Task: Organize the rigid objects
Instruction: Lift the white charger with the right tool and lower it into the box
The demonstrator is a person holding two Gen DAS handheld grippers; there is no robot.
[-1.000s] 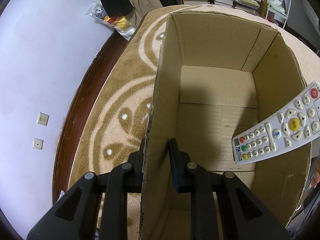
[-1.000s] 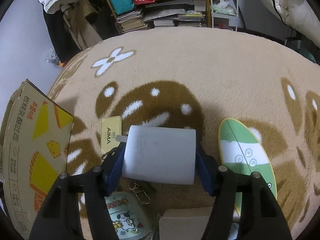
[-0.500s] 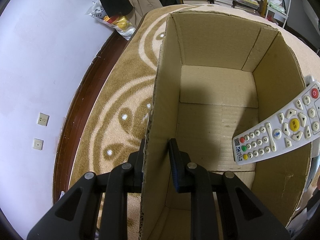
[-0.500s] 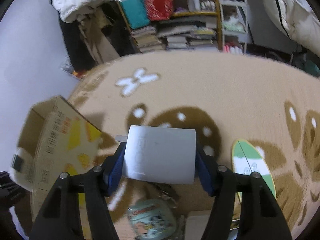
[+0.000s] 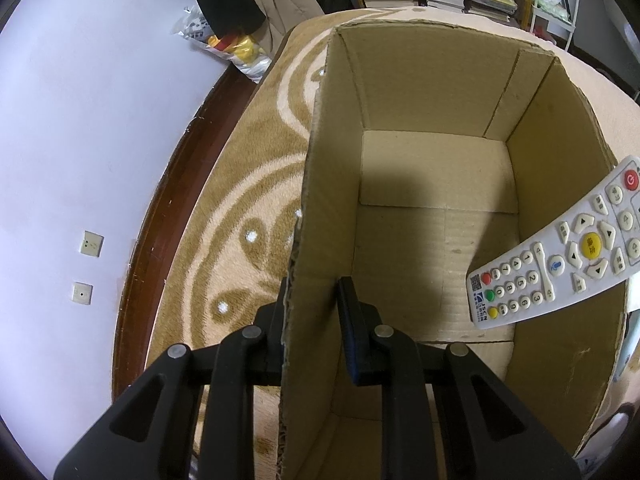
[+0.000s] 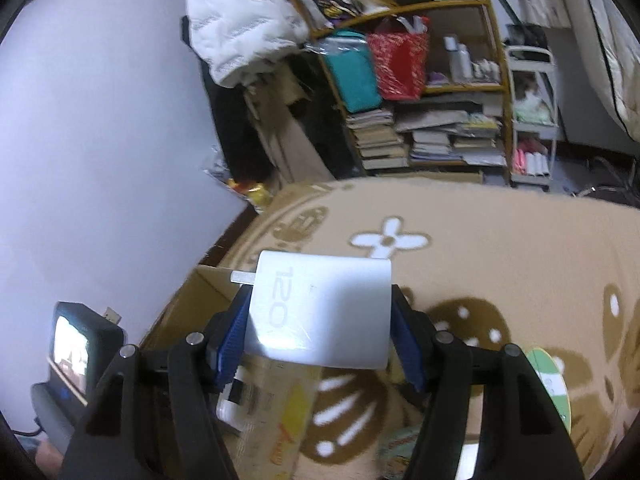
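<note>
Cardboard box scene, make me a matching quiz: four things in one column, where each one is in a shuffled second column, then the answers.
Things:
1. cardboard box
2. remote control
3. white charger
4. red bag

Places:
A. on the shelf
B. leaning on the box's right wall
C. between the right gripper fingers
D. wall pinched by the left gripper

Pairs: 1-D, 2-B, 3-C, 4-A

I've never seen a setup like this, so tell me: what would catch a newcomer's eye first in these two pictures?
Probably the white charger marked "120", clamped between the right gripper fingers and held in the air above the patterned carpet. Next, the big open cardboard box, whose near wall the left gripper pinches. A white remote control leans over the box's right rim.
</note>
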